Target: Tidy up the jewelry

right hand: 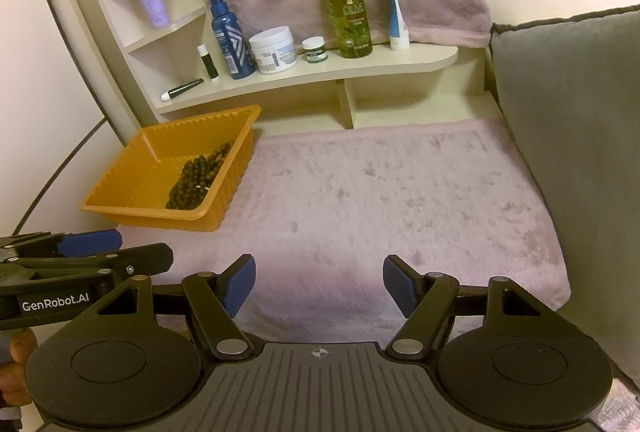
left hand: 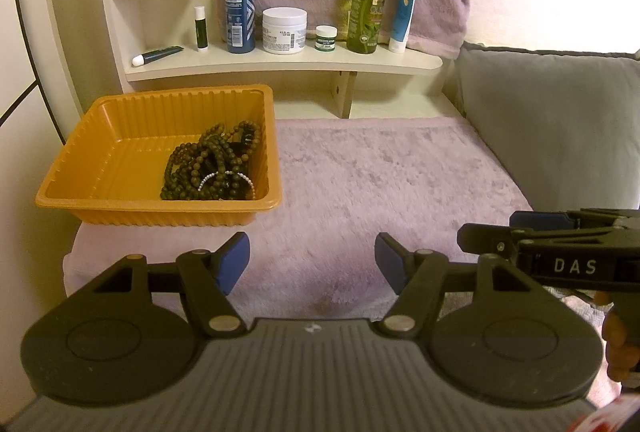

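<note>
The left gripper (left hand: 312,258) hangs over the near edge of a pink fleece blanket (left hand: 380,183) with its blue pads spread wide and nothing between them. The right gripper (right hand: 319,286) sits just beside it in the same pose, also released and empty, aimed down at bare blanket.

The jewelry (left hand: 214,163) is a tangled heap of dark bead strings with one thin strand of small white beads lying across it. It rests inside an orange ribbed tray (left hand: 120,135), bunched against the tray's right wall and near corner. The tray stands at the back left of the blanket, well apart from both grippers.

Behind the tray a cream shelf (left hand: 280,65) carries toiletries: a blue spray bottle (left hand: 241,9), a white jar (left hand: 285,30), a small green-labelled pot (left hand: 326,38), a green olive spray bottle (left hand: 367,3) and a blue and white tube (left hand: 403,13). A grey cushion (left hand: 560,119) lies along the right side.
</note>
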Demonstrator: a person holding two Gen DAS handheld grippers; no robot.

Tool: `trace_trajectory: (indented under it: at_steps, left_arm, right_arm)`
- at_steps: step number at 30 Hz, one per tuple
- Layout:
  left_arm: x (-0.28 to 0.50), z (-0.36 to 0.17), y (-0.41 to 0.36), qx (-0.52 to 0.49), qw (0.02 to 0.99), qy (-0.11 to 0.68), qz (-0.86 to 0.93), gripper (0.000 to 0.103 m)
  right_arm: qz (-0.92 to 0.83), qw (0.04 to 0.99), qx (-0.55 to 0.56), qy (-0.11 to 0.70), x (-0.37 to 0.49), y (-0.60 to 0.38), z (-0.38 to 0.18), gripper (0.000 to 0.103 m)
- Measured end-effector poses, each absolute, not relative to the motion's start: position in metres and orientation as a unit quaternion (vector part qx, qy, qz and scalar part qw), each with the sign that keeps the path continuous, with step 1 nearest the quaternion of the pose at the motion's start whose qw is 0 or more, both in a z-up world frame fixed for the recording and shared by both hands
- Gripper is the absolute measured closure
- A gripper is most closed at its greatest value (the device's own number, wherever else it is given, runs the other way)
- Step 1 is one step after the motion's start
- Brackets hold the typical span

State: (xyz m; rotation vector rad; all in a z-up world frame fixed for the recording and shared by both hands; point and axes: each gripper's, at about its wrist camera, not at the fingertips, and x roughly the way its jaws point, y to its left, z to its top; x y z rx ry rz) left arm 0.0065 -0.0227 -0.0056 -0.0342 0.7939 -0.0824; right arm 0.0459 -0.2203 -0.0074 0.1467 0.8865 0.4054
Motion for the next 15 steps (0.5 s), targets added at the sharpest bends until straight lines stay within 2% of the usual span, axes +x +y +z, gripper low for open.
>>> trace_trajectory:
  at_steps: [15]
  left_arm:
    - [0.0053, -0.004, -0.0219, -0.017, 0.923, 0.383, -0.041, 0.036]
  right_arm:
    - [0.195, 0.882, 0.071, 0.424, 0.0446, -0.2199, -0.0075, 0.032]
